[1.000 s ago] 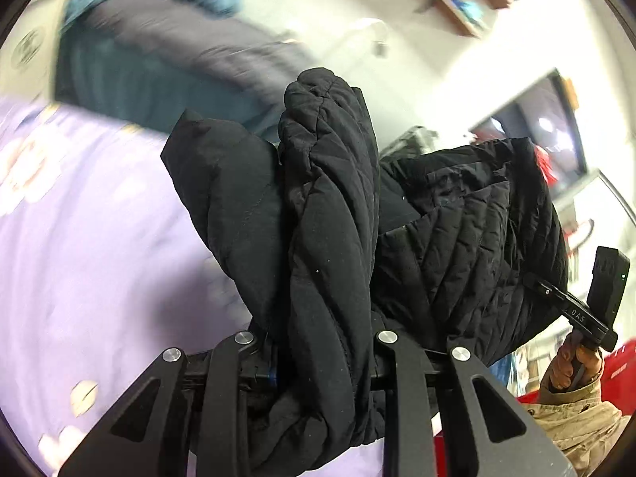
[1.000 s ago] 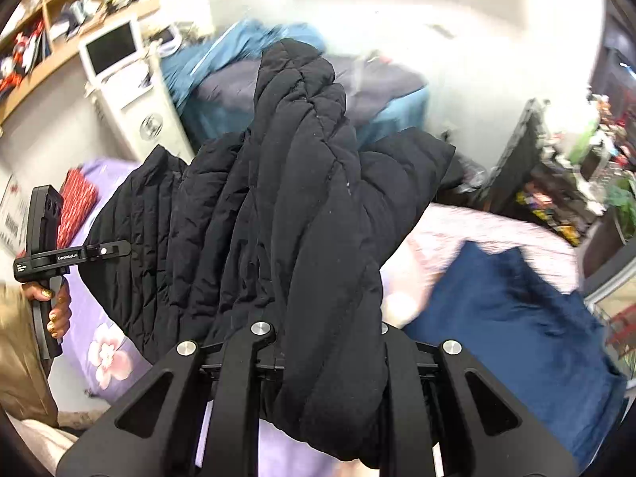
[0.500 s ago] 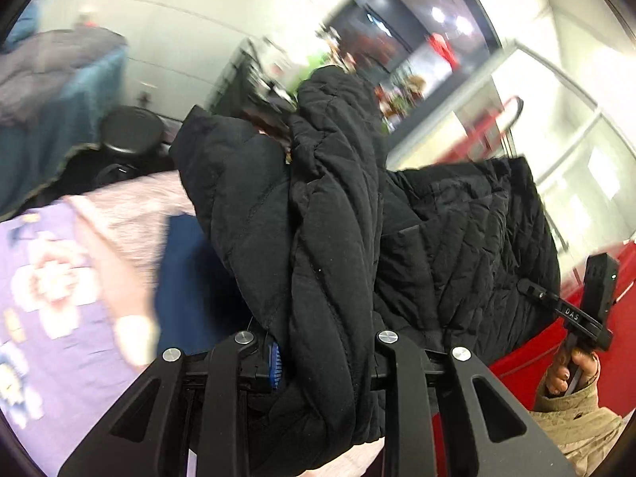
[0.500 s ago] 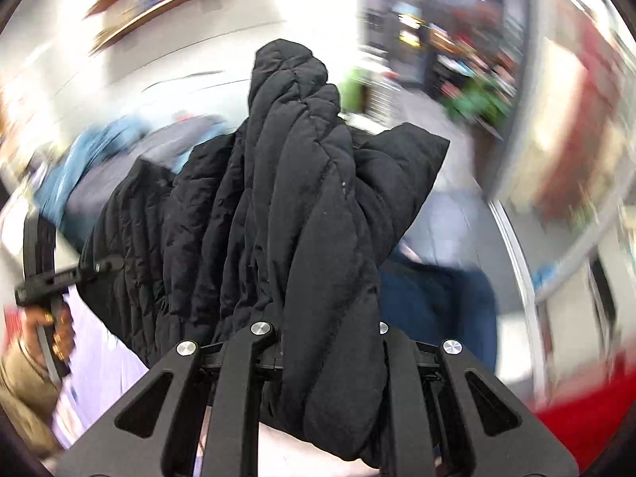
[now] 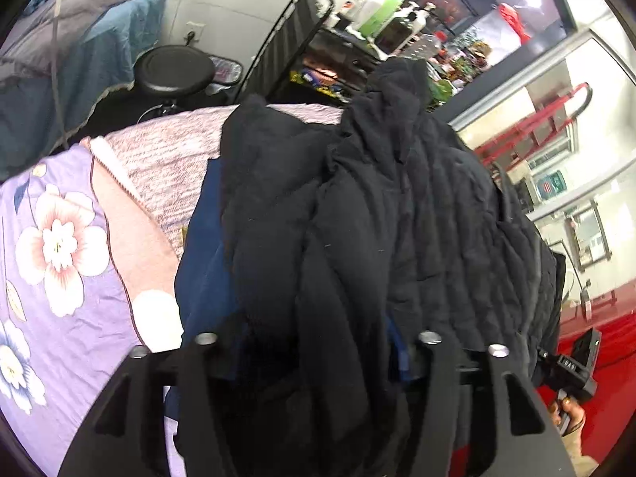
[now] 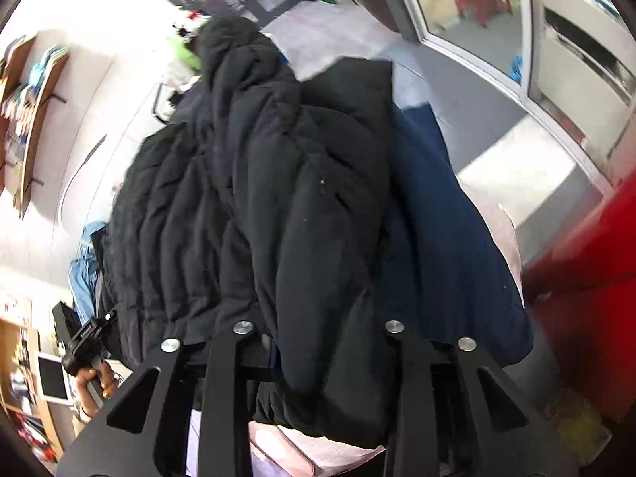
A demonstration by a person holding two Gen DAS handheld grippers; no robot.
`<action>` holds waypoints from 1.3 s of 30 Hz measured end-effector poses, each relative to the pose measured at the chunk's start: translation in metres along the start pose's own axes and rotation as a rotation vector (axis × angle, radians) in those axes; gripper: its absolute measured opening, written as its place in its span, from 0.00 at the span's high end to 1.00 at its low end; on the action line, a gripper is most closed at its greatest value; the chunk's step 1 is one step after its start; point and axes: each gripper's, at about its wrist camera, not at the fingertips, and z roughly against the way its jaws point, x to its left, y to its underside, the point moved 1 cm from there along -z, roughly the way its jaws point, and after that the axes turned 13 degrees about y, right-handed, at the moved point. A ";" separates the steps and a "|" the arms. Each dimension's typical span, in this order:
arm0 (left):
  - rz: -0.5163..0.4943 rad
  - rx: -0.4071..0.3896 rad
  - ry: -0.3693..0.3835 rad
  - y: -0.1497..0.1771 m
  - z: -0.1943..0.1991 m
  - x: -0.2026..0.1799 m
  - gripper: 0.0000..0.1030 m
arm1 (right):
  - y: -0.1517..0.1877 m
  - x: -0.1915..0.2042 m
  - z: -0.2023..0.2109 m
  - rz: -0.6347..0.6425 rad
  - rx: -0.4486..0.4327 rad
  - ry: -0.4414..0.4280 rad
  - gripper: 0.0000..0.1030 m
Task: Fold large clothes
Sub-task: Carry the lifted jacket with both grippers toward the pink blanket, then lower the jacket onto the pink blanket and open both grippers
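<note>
A black quilted jacket (image 5: 357, 218) fills the middle of the left wrist view, bunched and folded over on itself. My left gripper (image 5: 314, 357) is shut on a thick fold of it. In the right wrist view the same jacket (image 6: 258, 198) hangs bunched, and my right gripper (image 6: 318, 342) is shut on another fold. Both fingertips are hidden in the fabric. The jacket is held above a dark blue garment (image 6: 445, 238), which also shows in the left wrist view (image 5: 202, 262).
A bed with a purple floral sheet (image 5: 59, 278) and a pink-grey blanket (image 5: 175, 159) lies below. A black stool (image 5: 173, 69) and a black wire rack (image 5: 290, 39) stand behind it. A red surface (image 6: 588, 246) is on the right, grey floor (image 6: 497, 127) beyond.
Both grippers have swung with the jacket away from the far bed toward the rack and window side. The jacket now hangs lower, over the dark blue garment. The grips stay the same.
</note>
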 end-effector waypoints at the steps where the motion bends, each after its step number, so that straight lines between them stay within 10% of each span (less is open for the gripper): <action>1: 0.012 -0.005 -0.002 0.001 -0.001 0.002 0.35 | 0.000 0.001 -0.004 -0.007 0.002 0.008 0.68; 6: 0.100 -0.029 0.029 0.002 0.001 0.025 0.15 | 0.000 0.000 -0.009 -0.038 -0.007 0.021 0.56; 16: 0.205 -0.135 0.018 0.009 0.054 0.022 0.12 | 0.010 -0.014 -0.001 -0.114 -0.066 0.033 0.46; 21: 0.032 -0.222 -0.260 0.008 0.094 -0.014 0.06 | 0.018 0.011 0.029 -0.045 -0.144 0.159 0.21; 27: -0.270 -0.258 -0.515 0.025 0.105 -0.080 0.06 | 0.029 0.033 0.070 0.059 -0.228 0.352 0.17; 39: -0.496 0.050 -0.404 0.092 0.047 -0.174 0.06 | 0.085 0.105 0.092 0.320 -0.187 0.370 0.10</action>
